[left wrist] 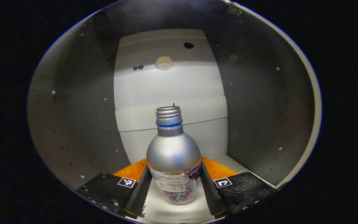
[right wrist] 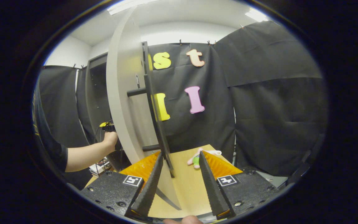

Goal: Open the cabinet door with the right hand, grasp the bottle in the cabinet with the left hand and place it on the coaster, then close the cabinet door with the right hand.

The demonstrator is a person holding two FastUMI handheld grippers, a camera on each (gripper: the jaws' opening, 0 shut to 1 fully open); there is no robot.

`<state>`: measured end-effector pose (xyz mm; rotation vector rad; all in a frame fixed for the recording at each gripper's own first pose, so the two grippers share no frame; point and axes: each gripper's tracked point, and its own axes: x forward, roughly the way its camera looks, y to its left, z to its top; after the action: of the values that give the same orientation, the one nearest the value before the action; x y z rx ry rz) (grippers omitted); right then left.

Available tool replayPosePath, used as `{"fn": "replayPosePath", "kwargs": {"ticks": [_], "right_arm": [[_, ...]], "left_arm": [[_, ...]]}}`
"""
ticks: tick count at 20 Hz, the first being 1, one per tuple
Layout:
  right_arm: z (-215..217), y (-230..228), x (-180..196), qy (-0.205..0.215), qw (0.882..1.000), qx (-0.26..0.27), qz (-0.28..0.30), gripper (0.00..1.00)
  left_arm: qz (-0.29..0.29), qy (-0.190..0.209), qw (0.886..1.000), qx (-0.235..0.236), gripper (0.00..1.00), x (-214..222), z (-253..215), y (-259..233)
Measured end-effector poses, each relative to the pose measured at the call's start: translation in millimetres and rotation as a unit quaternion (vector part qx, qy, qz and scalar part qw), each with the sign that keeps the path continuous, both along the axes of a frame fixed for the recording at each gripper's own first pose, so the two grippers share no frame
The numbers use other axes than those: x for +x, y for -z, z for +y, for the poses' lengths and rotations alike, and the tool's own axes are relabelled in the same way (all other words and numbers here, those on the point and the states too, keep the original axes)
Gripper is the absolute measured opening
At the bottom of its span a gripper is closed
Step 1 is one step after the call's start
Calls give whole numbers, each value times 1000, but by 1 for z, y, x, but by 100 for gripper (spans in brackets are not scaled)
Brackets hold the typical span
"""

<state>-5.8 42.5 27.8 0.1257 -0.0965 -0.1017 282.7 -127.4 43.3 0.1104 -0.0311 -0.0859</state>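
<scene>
left gripper view: door's open, my left gripper is inside the cabinet. aluminium bottle stands upright on the cabinet floor, between my fingers; each one sits just beside the bottle's label. can't tell if they press yet, so no grasp confirmed. lift, coaster drop and door closing are left.

right gripper view: my right gripper is spread, straddling the cabinet door's black handle, empty. soft toy lies on the table past the handle.
</scene>
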Motion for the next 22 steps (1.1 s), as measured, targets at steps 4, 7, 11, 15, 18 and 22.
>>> {"fn": "replayPosePath", "kwargs": {"ticks": [4,7,11,15,18,22], "right_arm": [[-1,19,4,-4,999,-15,33,74],[1,23,3,-12,999,-31,43,74],[3,27,0,-31,996,-60,51,74],[-4,30,-4,-34,995,-79,58,74],[-25,24,-4,6,993,-112,45,75],[-38,29,3,32,991,-118,52,76]], "left_arm": [[27,9,999,-25,76,-28,5,5],[17,1,1000,-25,76,-55,18,-2],[1,-13,999,-31,76,-89,40,-12],[-2,-20,999,-46,76,-123,61,-8],[-3,-33,997,-62,76,-144,82,5],[-10,-36,997,-63,76,-168,99,22]]}}
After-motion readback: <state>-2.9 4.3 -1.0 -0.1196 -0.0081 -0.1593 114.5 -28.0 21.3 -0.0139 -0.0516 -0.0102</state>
